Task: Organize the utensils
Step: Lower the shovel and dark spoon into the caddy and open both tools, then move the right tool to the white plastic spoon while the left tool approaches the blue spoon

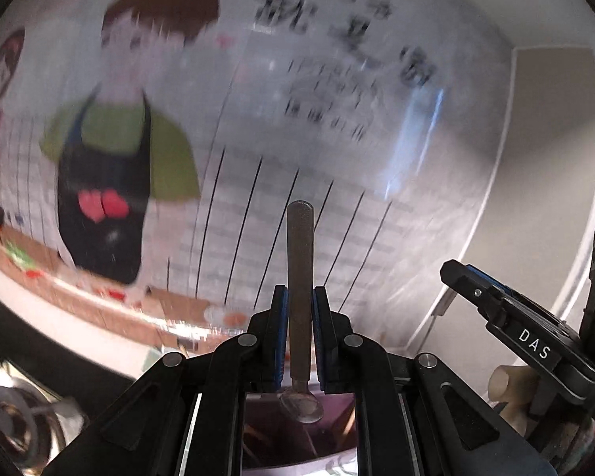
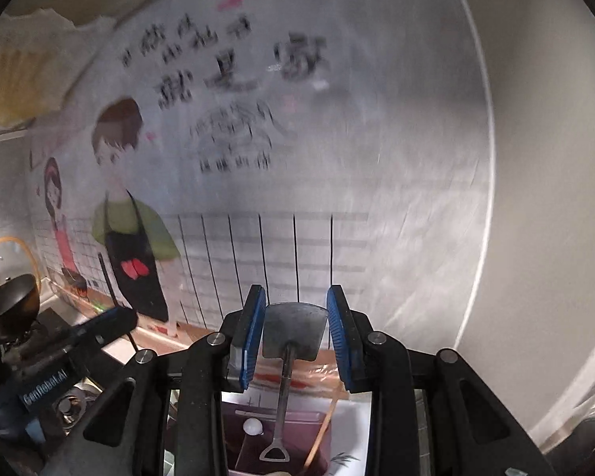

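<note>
My left gripper (image 1: 300, 297) is shut on a metal spoon (image 1: 300, 277), handle pointing up and bowl hanging down over a dark purple utensil holder (image 1: 297, 444). My right gripper (image 2: 296, 317) is shut on the blade of a metal spatula (image 2: 293, 331); its handle hangs down into the purple holder (image 2: 281, 436), where a wooden chopstick (image 2: 317, 440) and a white-knobbed utensil (image 2: 253, 425) also stand. The right gripper also shows at the right edge of the left wrist view (image 1: 507, 313), and the left gripper at the left of the right wrist view (image 2: 79, 337).
A wall sticker with two cartoon cooks (image 2: 131, 214) covers the wall ahead. A dark pan (image 2: 14, 305) and a glass lid (image 2: 12, 258) sit on a stove at the left. A gas burner (image 1: 12, 416) lies at lower left. A white door frame (image 1: 496, 182) stands at right.
</note>
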Demonstrator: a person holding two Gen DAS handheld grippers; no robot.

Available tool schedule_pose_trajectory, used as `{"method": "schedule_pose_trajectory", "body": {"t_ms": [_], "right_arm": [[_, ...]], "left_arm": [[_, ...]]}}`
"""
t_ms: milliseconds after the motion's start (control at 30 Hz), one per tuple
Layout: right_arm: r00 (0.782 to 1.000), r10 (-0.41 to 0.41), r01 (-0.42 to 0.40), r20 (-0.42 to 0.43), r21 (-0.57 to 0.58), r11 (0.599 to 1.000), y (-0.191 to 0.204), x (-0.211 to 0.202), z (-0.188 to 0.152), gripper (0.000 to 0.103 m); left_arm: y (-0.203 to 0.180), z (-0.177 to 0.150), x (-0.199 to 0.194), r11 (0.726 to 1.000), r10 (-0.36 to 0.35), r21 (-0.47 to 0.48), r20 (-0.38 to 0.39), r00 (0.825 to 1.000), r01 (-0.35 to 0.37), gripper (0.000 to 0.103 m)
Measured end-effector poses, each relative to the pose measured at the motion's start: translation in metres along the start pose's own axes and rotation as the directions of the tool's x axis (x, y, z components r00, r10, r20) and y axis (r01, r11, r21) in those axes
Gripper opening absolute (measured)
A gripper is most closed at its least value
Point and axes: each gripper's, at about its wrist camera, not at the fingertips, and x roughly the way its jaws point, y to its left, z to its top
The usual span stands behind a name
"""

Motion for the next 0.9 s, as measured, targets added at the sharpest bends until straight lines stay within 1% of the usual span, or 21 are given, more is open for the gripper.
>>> {"method": "schedule_pose_trajectory", "body": {"t_ms": [167, 233, 267, 300, 333, 367, 400, 433, 467, 533, 567, 633, 667, 733, 767, 833, 900], "right_arm": [[0.996, -0.006, 0.007, -0.084, 0.006, 1.0, 0.002, 0.04, -0.032, 0.029], [0.991, 0.007, -0.006, -0.137, 0.009, 1.0, 0.002, 0.051, -0.046, 0.029], [0.984, 0.023, -0.022, -0.175, 0.011, 1.0, 0.003, 0.057, -0.052, 0.03], [0.975, 0.055, -0.052, -0.213, 0.02, 0.998, 0.002, 0.063, -0.057, 0.03], [0.962, 0.105, -0.098, -0.252, 0.043, 0.994, 0.0, 0.068, -0.061, 0.03], [0.948, 0.151, -0.135, -0.28, 0.074, 0.988, -0.003, 0.072, -0.065, 0.03], [0.93, 0.199, -0.17, -0.31, 0.116, 0.979, -0.007, 0.074, -0.068, 0.03], [0.919, 0.222, -0.183, -0.327, 0.144, 0.972, -0.01, 0.075, -0.07, 0.03], [0.918, 0.22, -0.178, -0.33, 0.152, 0.972, -0.012, 0.074, -0.07, 0.03], [0.932, 0.189, -0.151, -0.308, 0.145, 0.978, -0.015, 0.06, -0.067, 0.031], [0.942, 0.176, -0.142, -0.286, 0.138, 0.98, -0.018, 0.047, -0.064, 0.031], [0.954, 0.15, -0.122, -0.26, 0.122, 0.985, -0.02, 0.029, -0.06, 0.031], [0.961, 0.119, -0.094, -0.248, 0.107, 0.99, -0.021, 0.015, -0.059, 0.031], [0.966, 0.047, -0.028, -0.255, 0.077, 0.997, -0.024, -0.005, -0.062, 0.031], [0.962, 0.002, 0.017, -0.271, 0.067, 0.998, -0.027, -0.016, -0.069, 0.031], [0.947, -0.057, 0.08, -0.316, 0.059, 0.995, -0.032, -0.029, -0.083, 0.031], [0.908, -0.137, 0.158, -0.396, 0.021, 0.987, -0.037, -0.036, -0.106, 0.031]], "left_arm": [[0.014, -0.027, 0.031, 1.0, 0.018, -0.023, -0.074, 0.997, -0.02, 0.012], [0.019, -0.037, 0.039, 0.999, 0.007, -0.03, -0.105, 0.994, -0.011, 0.013], [0.021, -0.042, 0.041, 0.999, -0.004, -0.035, -0.116, 0.993, 0.0, 0.015], [0.023, -0.046, 0.043, 0.999, -0.018, -0.042, -0.125, 0.992, 0.013, 0.019], [0.025, -0.047, 0.044, 0.999, -0.024, -0.051, -0.133, 0.991, 0.017, 0.023], [0.026, -0.048, 0.044, 0.998, -0.025, -0.06, -0.139, 0.99, 0.017, 0.034], [0.028, -0.048, 0.044, 0.997, -0.034, -0.076, -0.147, 0.988, 0.023, 0.045], [0.03, -0.047, 0.042, 0.996, -0.045, -0.088, -0.154, 0.987, 0.031, 0.048], [0.031, -0.046, 0.038, 0.995, -0.052, -0.096, -0.161, 0.986, 0.037, 0.049], [0.031, -0.043, 0.026, 0.995, -0.042, -0.095, -0.156, 0.987, 0.028, 0.049], [0.031, -0.041, 0.018, 0.995, -0.042, -0.096, -0.152, 0.987, 0.028, 0.049], [0.03, -0.038, 0.0, 0.996, -0.038, -0.09, -0.15, 0.988, 0.025, 0.049], [0.029, -0.039, -0.009, 0.997, -0.024, -0.077, -0.156, 0.988, 0.012, 0.049], [0.028, -0.044, -0.025, 0.998, -0.002, -0.057, -0.175, 0.985, -0.009, 0.049], [0.028, -0.049, -0.033, 0.999, 0.009, -0.046, -0.194, 0.981, -0.019, 0.049], [0.028, -0.063, -0.043, 0.999, 0.028, -0.012, -0.246, 0.969, -0.031, 0.049], [0.027, -0.083, -0.051, 0.999, 0.04, 0.031, -0.313, 0.949, -0.032, 0.049]]}}
